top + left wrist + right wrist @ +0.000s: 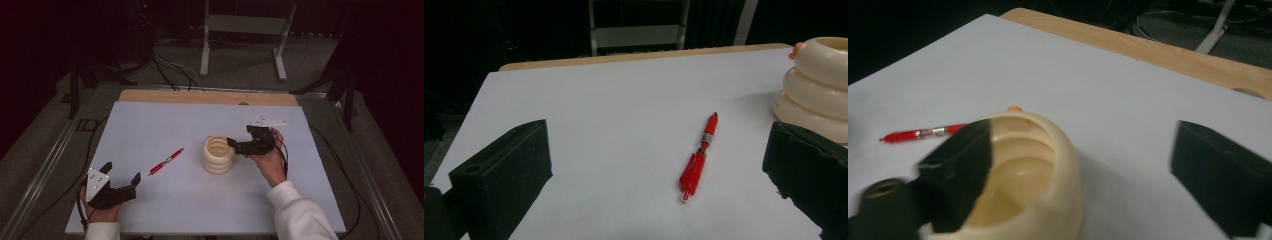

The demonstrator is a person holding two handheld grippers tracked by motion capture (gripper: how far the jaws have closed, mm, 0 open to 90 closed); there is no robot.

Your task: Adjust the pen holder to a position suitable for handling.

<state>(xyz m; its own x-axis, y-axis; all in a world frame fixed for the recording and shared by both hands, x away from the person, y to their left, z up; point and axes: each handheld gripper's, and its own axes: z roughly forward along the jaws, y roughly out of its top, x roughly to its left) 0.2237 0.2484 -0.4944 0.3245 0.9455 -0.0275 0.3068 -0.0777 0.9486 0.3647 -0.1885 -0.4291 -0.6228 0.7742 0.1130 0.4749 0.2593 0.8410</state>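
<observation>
Cup [218, 154], cream w/ ribbed rings, stands upright near bench [150, 125] centre. Right gripper [234, 144] at its rim: jaws apart, one over the cup mouth, the other outside the wall, not pressing, so cup looks placed and let go. Pen [166, 161] lies flat left of cup, well apart from it, untouched. Left gripper [122, 180] rests at near-left of bench, jaws apart, nothing between. Prob. left: pen into cup.

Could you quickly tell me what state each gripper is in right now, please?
Left gripper: open, holding nothing.
Right gripper: open, holding nothing, one jaw over the mouth of the cream ringed holder.
</observation>
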